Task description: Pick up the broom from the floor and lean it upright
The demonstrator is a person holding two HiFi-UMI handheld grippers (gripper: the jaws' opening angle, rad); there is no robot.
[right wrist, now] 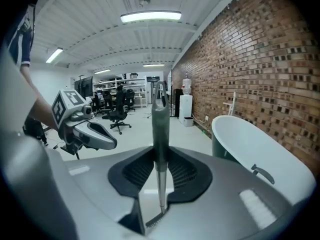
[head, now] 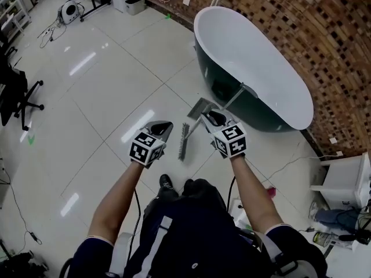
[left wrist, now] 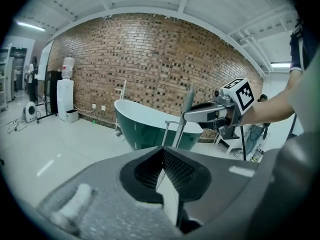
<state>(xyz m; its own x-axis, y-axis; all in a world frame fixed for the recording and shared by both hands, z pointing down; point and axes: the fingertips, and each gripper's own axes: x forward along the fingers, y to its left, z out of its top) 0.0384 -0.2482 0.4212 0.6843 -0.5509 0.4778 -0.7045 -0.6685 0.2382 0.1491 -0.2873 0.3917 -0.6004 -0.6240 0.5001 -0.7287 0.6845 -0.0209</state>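
Observation:
The broom point(head: 184, 142) is lifted at a slant, with its dark brush head low and its thin handle rising to the right toward the bathtub point(head: 255, 62). My right gripper point(head: 210, 117) is shut on the handle partway up. In the right gripper view the handle point(right wrist: 159, 134) stands upright between the pads, with the bristles at the bottom. My left gripper point(head: 164, 125) hovers just left of the brush head, jaws together and holding nothing. In the left gripper view its tips point(left wrist: 163, 151) meet, and the right gripper point(left wrist: 205, 114) holds the handle point(left wrist: 181, 129) ahead.
The bathtub, white inside and dark green outside, stands along a brick wall point(head: 324, 33). A grey flat thing, maybe a dustpan point(head: 201, 105), lies by its base. A white cabinet point(head: 345, 181) and clutter are at the right, and an office chair point(head: 17, 97) at the left. Cables run over the tiled floor.

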